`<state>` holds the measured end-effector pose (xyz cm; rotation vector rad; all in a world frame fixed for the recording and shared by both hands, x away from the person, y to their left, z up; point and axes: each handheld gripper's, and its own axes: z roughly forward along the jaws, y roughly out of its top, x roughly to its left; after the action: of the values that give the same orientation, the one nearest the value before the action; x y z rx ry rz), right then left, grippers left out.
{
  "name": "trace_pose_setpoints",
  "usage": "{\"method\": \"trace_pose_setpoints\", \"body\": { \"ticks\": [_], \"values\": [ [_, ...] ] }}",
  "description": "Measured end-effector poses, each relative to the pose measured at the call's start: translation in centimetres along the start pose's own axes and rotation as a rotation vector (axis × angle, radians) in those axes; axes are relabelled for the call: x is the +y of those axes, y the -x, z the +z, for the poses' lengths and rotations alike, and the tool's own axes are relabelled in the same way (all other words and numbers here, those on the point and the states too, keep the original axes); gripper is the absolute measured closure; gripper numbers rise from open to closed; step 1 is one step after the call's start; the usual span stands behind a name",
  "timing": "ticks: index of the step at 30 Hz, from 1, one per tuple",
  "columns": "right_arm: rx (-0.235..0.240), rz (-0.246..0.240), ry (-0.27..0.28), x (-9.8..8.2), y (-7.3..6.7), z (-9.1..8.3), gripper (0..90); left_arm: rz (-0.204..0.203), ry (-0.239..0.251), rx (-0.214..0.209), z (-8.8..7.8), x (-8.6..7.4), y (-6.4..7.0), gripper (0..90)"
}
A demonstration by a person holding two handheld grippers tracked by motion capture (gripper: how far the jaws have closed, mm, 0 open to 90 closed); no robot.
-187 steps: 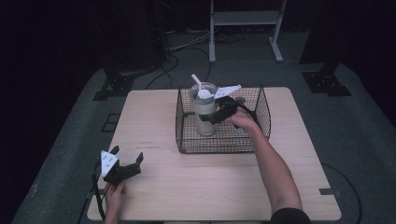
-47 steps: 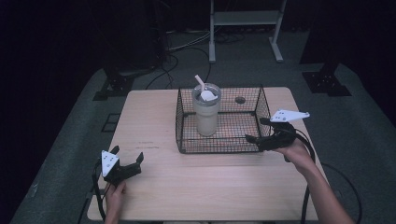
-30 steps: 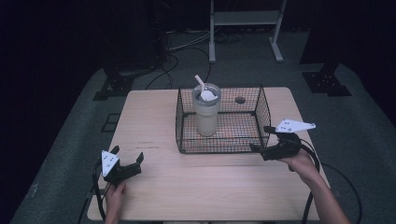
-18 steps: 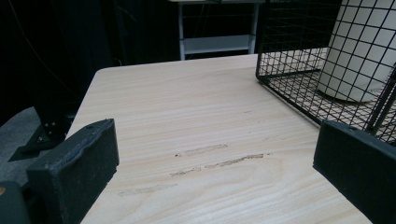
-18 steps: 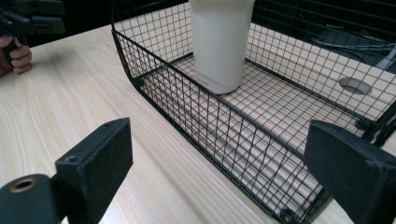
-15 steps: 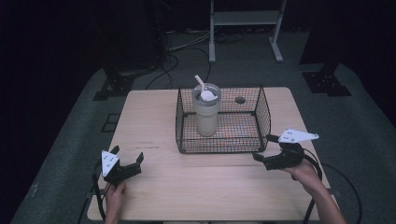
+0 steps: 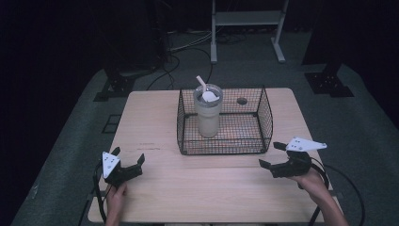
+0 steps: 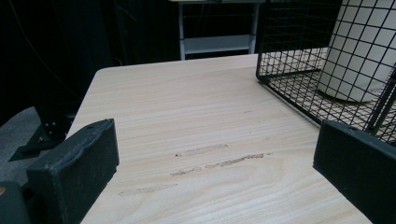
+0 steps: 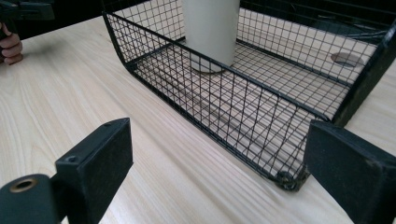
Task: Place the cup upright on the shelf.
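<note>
A cream tumbler (image 7: pixel 208 113) with a lid and a straw stands upright in the left half of a black wire basket (image 7: pixel 263 123) on the wooden table (image 7: pixel 211 188). My right gripper (image 7: pixel 271 155) is open just off the basket's near right corner, with nothing between its jaws. In the right gripper view the basket (image 9: pixel 243 112) and the tumbler's base (image 9: pixel 211 32) lie ahead of it. My left gripper (image 7: pixel 128 157) rests open near the table's front left. The left gripper view has the basket (image 8: pixel 299 60) and tumbler (image 8: pixel 362 51) at its right.
A round hole (image 7: pixel 242 100) in the tabletop shows behind the basket. A white shelf frame (image 7: pixel 247 23), cables and dark stands are on the floor beyond the table. Bare wood (image 7: pixel 207 179) stretches between the two grippers.
My right gripper has let go of the tumbler in the basket, come out over the right wall and drawn back toward the front right of the table. The left gripper has stayed put.
</note>
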<state>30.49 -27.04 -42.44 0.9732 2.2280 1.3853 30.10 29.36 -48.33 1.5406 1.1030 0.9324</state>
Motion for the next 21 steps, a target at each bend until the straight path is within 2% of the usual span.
{"method": "trace_pose_setpoints", "body": {
  "ticks": [12, 17, 21],
  "values": [
    [-0.014, 0.023, -0.008, -2.2, -0.1, -0.4, 7.6, 0.002, 0.0, 0.002, 0.0, 0.0, 0.0, 0.0],
    [-0.027, 0.03, -0.012, -3.3, -0.5, -0.4, 7.6, 0.003, -0.001, 0.002, 0.0, 0.0, 0.0, 0.0],
    [-0.021, 0.038, -0.003, -4.1, -0.8, -0.2, 7.6, 0.004, -0.001, 0.003, 0.0, 0.0, 0.0, 0.0]
  ]
}}
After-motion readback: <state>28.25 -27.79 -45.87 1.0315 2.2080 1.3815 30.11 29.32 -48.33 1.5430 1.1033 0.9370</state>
